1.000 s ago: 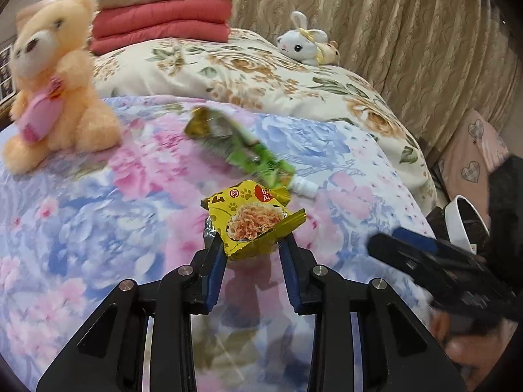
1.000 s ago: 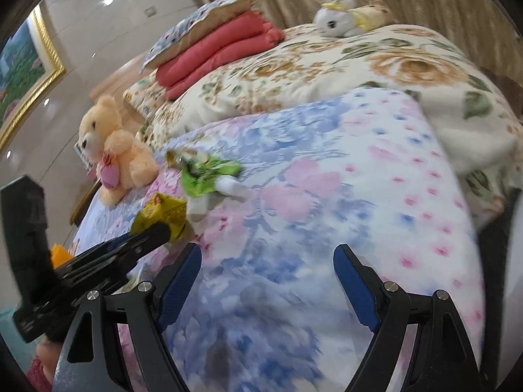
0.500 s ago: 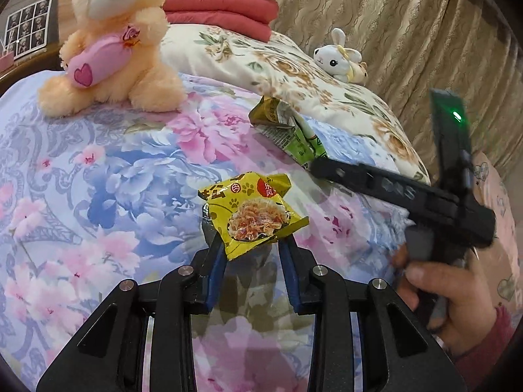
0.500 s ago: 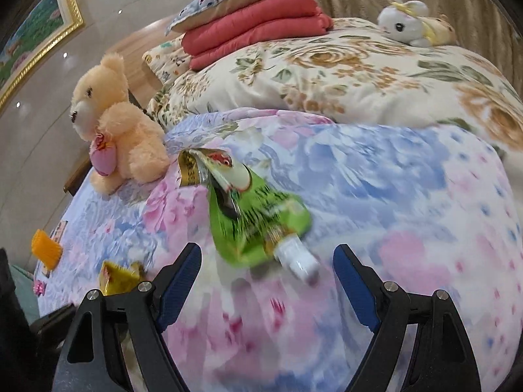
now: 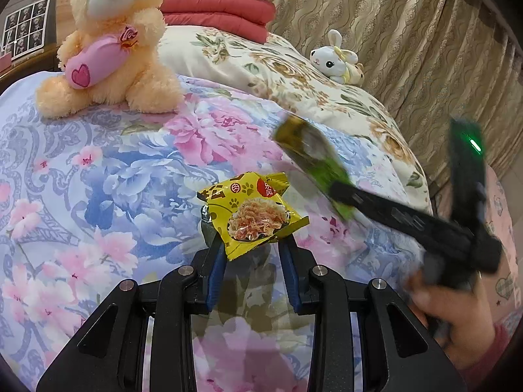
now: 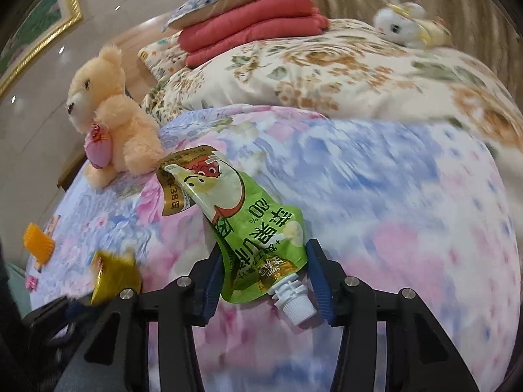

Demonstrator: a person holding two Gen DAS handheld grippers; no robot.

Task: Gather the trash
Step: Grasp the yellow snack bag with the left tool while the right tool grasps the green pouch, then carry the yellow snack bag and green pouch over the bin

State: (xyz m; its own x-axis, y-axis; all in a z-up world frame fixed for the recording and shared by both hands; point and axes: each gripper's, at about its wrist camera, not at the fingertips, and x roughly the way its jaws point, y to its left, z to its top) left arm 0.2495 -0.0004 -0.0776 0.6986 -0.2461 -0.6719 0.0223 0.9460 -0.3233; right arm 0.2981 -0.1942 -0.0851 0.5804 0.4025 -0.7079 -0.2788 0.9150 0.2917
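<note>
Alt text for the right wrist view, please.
The right gripper is closing around a green spouted drink pouch lying on a floral bedspread. A teddy bear sits at left, and a yellow wrapper shows blurred at lower left.

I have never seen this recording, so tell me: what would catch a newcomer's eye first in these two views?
The crumpled yellow snack wrapper stands out first, pinched in the left gripper above the flowered pink and blue bedspread. Next comes the bright green spouted drink pouch, lying between the right gripper as its jaws are closing around it. Behind, a fluffy peach teddy bear sits on the bedspread.
</note>
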